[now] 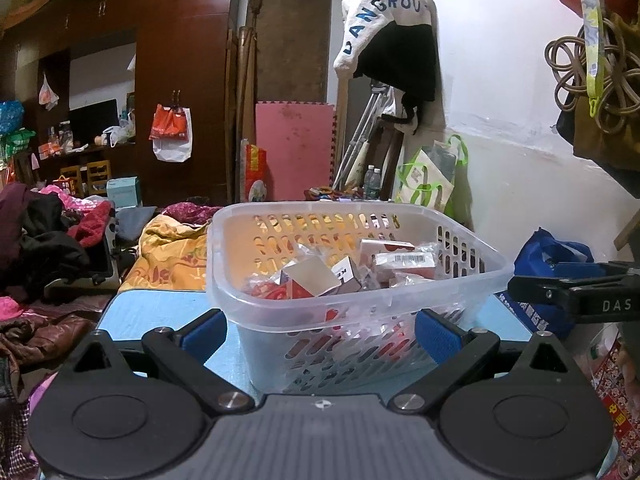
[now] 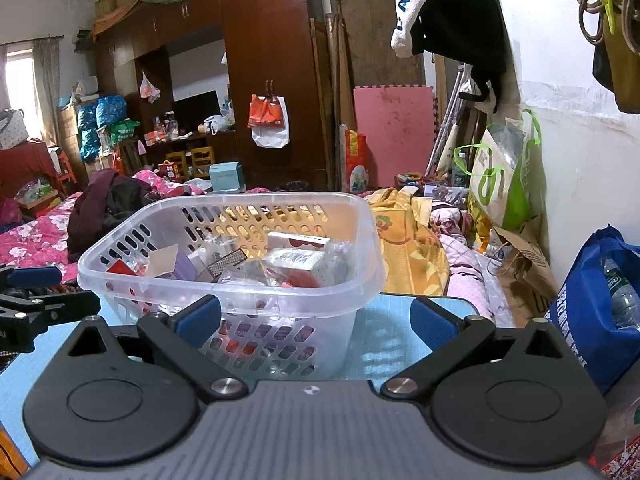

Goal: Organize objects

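A clear plastic basket (image 1: 496, 268) with slotted walls stands on a light blue table (image 1: 152, 312). It holds several small boxes (image 1: 312, 280) and clear wrapped packets. My left gripper (image 1: 320, 332) is open and empty, its blue pads on either side of the basket's near wall. In the right wrist view the same basket (image 2: 360, 248) sits ahead and left. My right gripper (image 2: 316, 320) is open and empty, just short of the basket's right corner. The right gripper's finger shows at the right edge of the left wrist view (image 1: 572, 292).
A blue bag (image 2: 592, 304) with bottles stands right of the table. A bed with yellow and pink bedding (image 2: 412, 248) and piled clothes (image 1: 48, 240) lies beyond the table. Dark wardrobes (image 2: 272, 60) and a pink foam mat (image 1: 296, 148) line the back wall.
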A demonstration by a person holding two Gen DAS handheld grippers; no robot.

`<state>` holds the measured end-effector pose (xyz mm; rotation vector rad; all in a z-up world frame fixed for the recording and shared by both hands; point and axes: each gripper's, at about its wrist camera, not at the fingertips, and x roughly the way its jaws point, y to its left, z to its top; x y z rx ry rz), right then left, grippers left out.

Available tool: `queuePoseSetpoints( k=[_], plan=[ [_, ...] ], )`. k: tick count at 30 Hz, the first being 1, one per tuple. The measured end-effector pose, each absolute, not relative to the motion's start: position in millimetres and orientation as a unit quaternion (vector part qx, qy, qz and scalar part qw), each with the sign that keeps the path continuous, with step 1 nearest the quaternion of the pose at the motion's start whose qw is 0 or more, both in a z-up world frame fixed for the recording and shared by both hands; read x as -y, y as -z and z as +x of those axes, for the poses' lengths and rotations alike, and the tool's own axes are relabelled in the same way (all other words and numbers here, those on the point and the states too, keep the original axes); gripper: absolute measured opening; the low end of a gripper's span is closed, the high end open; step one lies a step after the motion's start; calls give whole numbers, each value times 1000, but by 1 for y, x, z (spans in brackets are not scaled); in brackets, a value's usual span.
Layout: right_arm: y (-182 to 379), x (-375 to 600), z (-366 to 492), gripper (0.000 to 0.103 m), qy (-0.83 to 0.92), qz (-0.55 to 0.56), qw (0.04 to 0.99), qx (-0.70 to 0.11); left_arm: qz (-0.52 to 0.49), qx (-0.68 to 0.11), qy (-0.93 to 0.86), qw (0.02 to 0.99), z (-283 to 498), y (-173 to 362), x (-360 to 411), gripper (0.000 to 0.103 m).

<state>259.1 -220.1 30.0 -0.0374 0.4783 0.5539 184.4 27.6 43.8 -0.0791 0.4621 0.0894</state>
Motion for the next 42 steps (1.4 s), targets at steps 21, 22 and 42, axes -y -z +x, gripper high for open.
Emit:
queuePoseSetpoints(
  k=[21,22,42],
  plan=[
    [-28,221,259,103,-277,-18,931,-235,-36,-230,-38,972,183,-42,-20,101],
    [-28,221,259,103,-277,-18,931,-235,-35,-230,-38,972,184,-42,-20,101],
    [-25,220,258,103,-280,-20,931,-235,-20,-223,-36,974,180,-40,-16,101]
  ],
)
